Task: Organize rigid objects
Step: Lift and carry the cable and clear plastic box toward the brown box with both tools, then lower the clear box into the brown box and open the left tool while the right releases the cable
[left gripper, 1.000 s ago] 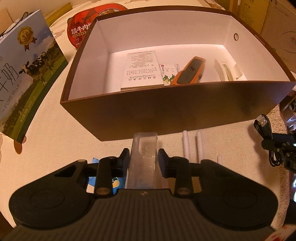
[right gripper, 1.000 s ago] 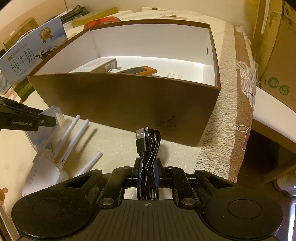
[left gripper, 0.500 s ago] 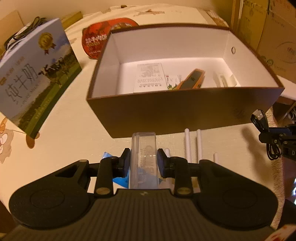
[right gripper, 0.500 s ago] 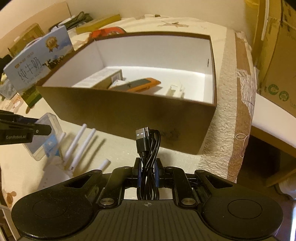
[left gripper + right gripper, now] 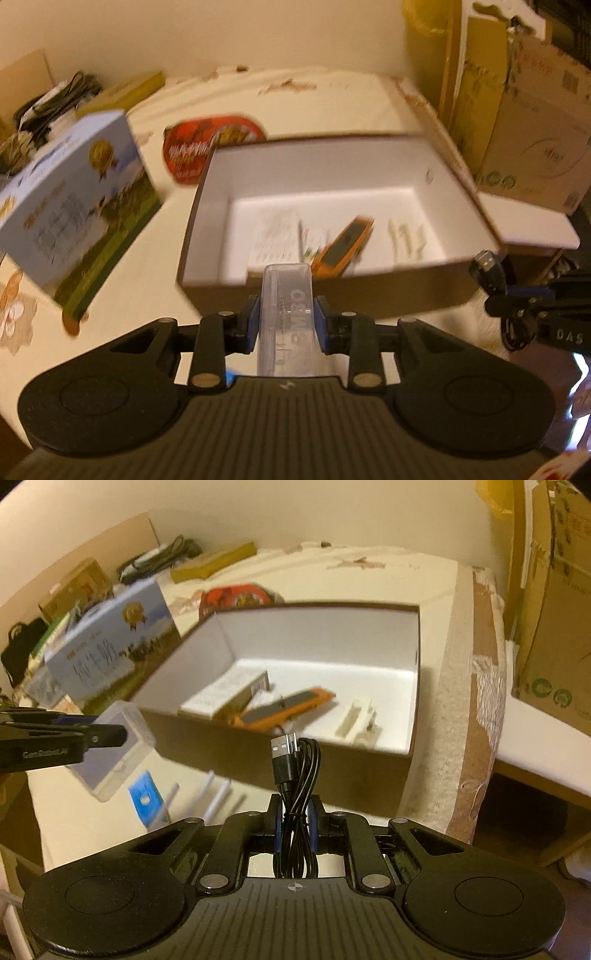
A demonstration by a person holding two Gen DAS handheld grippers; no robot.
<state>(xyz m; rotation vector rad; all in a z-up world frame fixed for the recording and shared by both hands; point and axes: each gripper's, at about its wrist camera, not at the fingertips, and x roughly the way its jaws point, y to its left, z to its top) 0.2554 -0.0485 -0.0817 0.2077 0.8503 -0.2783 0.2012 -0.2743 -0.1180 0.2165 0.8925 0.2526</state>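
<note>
The brown box, open-topped and white inside, sits on the counter and is judged to be the destination for both held items. It already holds a printed carton, an orange device and a small white part, leaving bare floor along the far wall and in the left near corner.

The step in hand is judged to be the carry over the near wall. To do it well, each load should clear the rim fully before any descent, and each should be set down on bare floor, not dropped onto the contents. The two hands should enter at separate ends so the tools do not meet.

The milk carton stands just beside the box on its left and should not be brushed.

The left gripper points steeply down toward the box, its jaws clamped on the flat sides of a clear plastic case. The case stands up between them, its top overlapping the near rim in the left wrist view. In the right wrist view it hangs above the counter, short of the near wall.

The right gripper points down at a similar slope, near the right end of the near wall. Its jaws are pressed together on a bundled black USB cable, plug uppermost. The bundle is loose above the grip, so slow release is advised.

A white router remains on the counter.
</note>
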